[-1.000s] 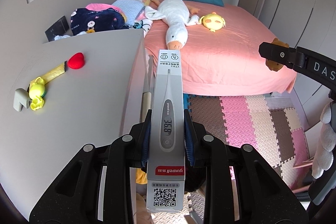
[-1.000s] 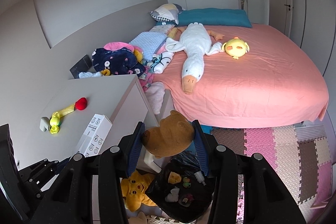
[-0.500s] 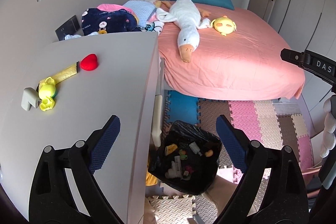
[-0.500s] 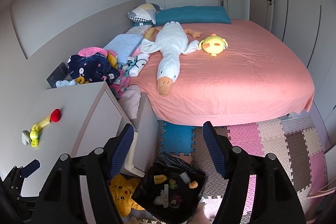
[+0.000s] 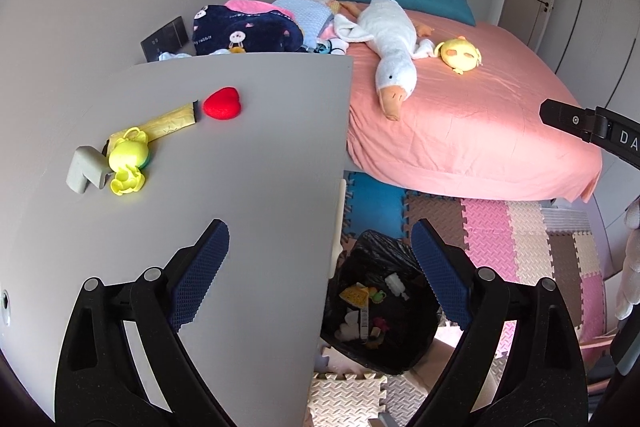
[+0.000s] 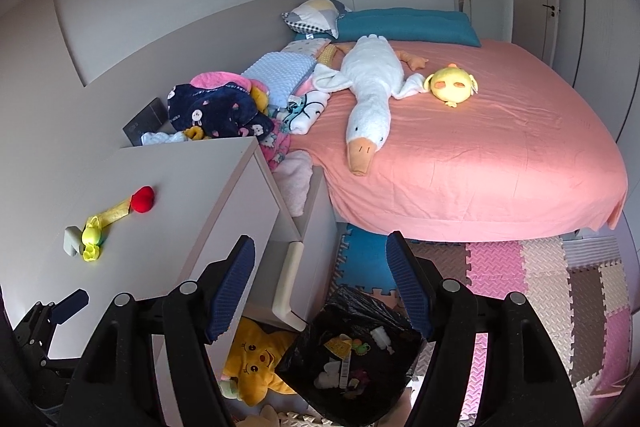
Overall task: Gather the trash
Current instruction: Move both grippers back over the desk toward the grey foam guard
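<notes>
A black trash bag (image 5: 372, 251) stands on the floor beside the grey cabinet (image 5: 260, 163), with several bits of trash inside. It also shows in the right wrist view (image 6: 352, 307). My left gripper (image 5: 320, 267) is open and empty, above the cabinet's right edge and the bag. My right gripper (image 6: 320, 283) is open and empty, above the bag. On the cabinet top lie a red heart (image 5: 221, 102), a yellow wrapper (image 5: 170, 117), a yellow-green toy (image 5: 127, 163) and a grey corner piece (image 5: 83, 169).
A bed with a pink sheet (image 6: 480, 155) holds a white goose plush (image 6: 370, 95) and a yellow chick plush (image 6: 452, 85). Clothes (image 6: 216, 111) are piled behind the cabinet. A yellow star plush (image 6: 256, 363) lies on the floor by the bag. Foam mats (image 6: 540, 275) cover the floor.
One second ago my left gripper held a thermometer box and my right a brown plush; both opened and are now empty. Since half a second ago both views have shifted only a little.
</notes>
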`<state>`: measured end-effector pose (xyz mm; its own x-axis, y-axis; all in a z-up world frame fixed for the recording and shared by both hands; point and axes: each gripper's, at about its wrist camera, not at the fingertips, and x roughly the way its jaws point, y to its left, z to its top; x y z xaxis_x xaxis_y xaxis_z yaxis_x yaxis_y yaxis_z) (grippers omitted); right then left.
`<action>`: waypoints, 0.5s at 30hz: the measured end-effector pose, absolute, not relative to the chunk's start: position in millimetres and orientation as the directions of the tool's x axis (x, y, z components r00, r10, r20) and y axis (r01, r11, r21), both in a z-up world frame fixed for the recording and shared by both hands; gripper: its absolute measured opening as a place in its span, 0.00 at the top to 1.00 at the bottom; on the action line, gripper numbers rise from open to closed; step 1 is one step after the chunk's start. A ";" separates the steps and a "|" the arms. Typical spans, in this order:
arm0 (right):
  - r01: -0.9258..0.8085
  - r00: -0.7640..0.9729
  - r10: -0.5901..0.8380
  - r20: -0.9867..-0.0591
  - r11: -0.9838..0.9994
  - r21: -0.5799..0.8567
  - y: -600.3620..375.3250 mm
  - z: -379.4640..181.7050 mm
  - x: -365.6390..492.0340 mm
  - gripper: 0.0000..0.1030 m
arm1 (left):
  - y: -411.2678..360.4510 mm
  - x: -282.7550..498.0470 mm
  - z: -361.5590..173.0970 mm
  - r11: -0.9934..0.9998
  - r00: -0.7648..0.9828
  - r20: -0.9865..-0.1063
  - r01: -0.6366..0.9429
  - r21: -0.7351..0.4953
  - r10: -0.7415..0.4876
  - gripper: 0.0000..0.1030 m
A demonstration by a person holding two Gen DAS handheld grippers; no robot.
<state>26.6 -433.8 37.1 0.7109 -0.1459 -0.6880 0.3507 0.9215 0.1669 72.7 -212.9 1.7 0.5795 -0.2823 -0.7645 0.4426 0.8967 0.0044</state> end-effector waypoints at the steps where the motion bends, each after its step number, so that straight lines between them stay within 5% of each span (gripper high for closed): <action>1: 0.343 0.711 -0.138 -0.689 0.924 0.168 -429.8 36.6 29.5 0.33 | -209.1 74.0 1.4 0.900 0.582 -0.764 0.435 0.005 -0.277 0.13; 15: 0.228 0.722 -0.043 -0.691 0.957 0.179 -372.0 30.4 65.1 0.33 | -144.7 94.3 -1.9 0.945 0.619 -0.758 0.327 0.011 -0.206 0.13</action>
